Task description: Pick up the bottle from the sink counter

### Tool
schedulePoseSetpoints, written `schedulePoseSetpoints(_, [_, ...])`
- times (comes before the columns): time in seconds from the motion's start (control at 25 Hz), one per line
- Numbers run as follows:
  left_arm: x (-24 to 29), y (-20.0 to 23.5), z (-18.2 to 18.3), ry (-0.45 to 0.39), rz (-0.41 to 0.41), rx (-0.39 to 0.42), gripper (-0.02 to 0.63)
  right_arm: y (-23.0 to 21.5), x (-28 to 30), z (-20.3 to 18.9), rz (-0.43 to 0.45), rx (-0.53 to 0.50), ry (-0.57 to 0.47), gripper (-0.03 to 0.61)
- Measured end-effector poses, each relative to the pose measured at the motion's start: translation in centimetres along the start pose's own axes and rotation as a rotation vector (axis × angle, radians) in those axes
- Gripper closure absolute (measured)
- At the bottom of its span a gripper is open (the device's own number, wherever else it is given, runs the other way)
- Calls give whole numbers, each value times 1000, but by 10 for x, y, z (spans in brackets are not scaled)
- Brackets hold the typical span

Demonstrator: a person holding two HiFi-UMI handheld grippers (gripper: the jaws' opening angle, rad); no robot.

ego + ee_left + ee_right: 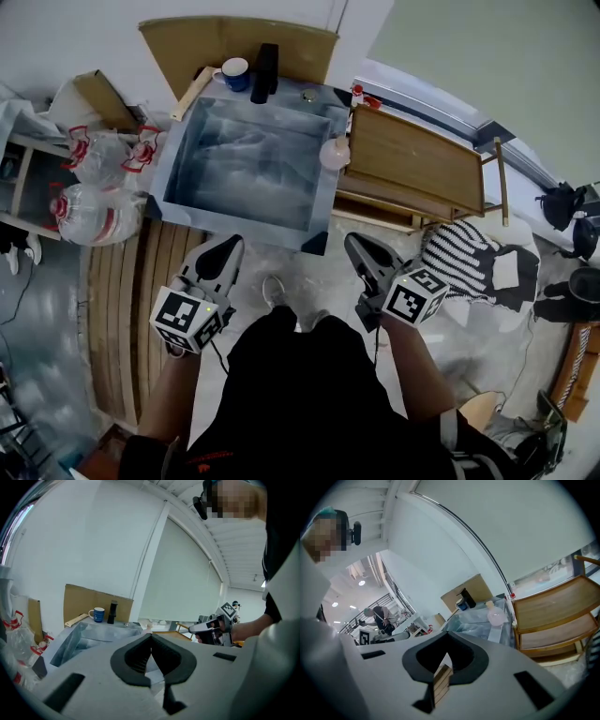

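Note:
A round, pale pink bottle [335,153] stands on the right rim of the steel sink [323,202]; the right gripper view shows the pink bottle [496,616] ahead too. A tall black bottle [265,72] and a blue mug [235,73] stand on the back rim, and the black bottle [112,612] shows far ahead in the left gripper view. My left gripper [225,251] and right gripper [359,246] hang in front of the sink's near edge, well short of the bottles. Both are shut, with nothing held.
A wooden rack [412,169] stands right against the sink. Large water jugs [89,211] lie at the left by a shelf. Cardboard [234,42] leans behind the sink. A striped cloth [464,253] lies at the right, wooden slats [131,309] at the left.

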State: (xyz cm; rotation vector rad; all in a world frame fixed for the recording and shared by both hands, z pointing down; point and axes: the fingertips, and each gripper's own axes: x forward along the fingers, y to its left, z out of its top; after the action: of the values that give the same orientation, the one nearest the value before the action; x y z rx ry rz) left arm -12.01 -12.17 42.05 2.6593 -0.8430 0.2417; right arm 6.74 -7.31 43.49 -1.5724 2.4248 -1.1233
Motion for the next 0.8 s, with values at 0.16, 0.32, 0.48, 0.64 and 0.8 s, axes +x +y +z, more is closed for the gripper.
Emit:
schedulePoseSetpoints(0.16, [13,12,1,16,-2,-10,595,-13,16,10,-11,2,1,575])
schedulePoseSetpoints(0.32, [29,20,-1,40,3,-17,595,-36,32,25,-26,12,-6,575])
schedulePoseSetpoints(0.48, [46,26,-3,52,36,-35,595,-59,47,40,-34,-30,-3,575])
schedulePoseSetpoints(0.64, [63,29,-5,64,82,-63,595,-79,63,54,-46,-150,23,574])
schedulePoseSetpoints(0.8, [80,30,-6,77,135,-87,595,-97,79,66,-28,-250,54,574])
